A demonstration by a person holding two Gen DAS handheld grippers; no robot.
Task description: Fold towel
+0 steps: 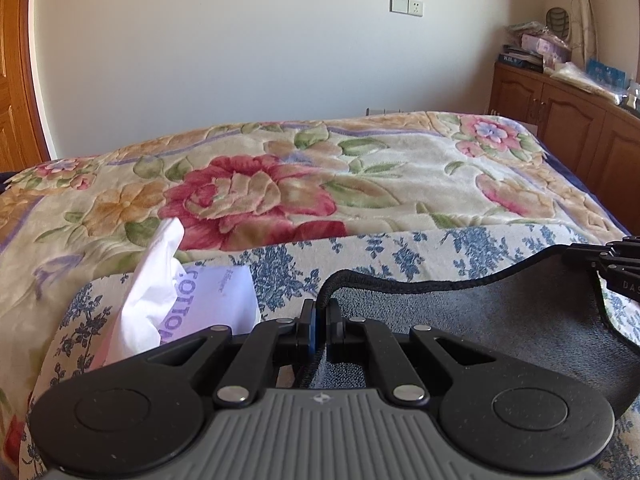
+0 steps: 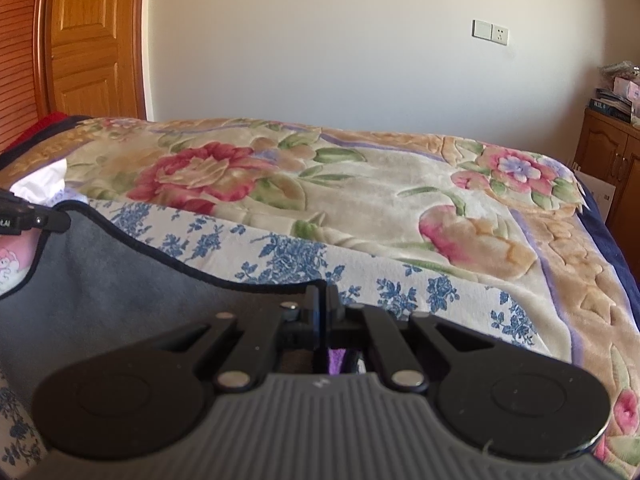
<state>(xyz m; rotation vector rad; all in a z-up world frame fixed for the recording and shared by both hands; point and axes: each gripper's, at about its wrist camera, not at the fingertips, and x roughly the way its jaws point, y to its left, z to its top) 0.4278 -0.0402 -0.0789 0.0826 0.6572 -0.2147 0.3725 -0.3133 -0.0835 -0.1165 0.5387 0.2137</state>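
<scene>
A dark grey towel [image 1: 520, 312] with a black hem lies over the blue-flowered sheet [image 1: 288, 268] at the bed's near edge. My left gripper [image 1: 320, 312] is shut on the towel's left corner and holds the hem lifted. My right gripper [image 2: 323, 300] is shut on the towel's other corner; the towel [image 2: 120, 280] stretches to the left of it. The right gripper also shows at the right edge of the left wrist view [image 1: 616, 264], and the left gripper at the left edge of the right wrist view [image 2: 36, 220]. The towel hangs taut between them.
A tissue pack [image 1: 172, 292] with a white tissue sticking up lies on the sheet just left of my left gripper. A thick floral blanket [image 2: 360, 200] covers the bed beyond. A wooden cabinet [image 1: 568, 120] with clutter stands at the right, a wooden door [image 2: 92, 40] at the left.
</scene>
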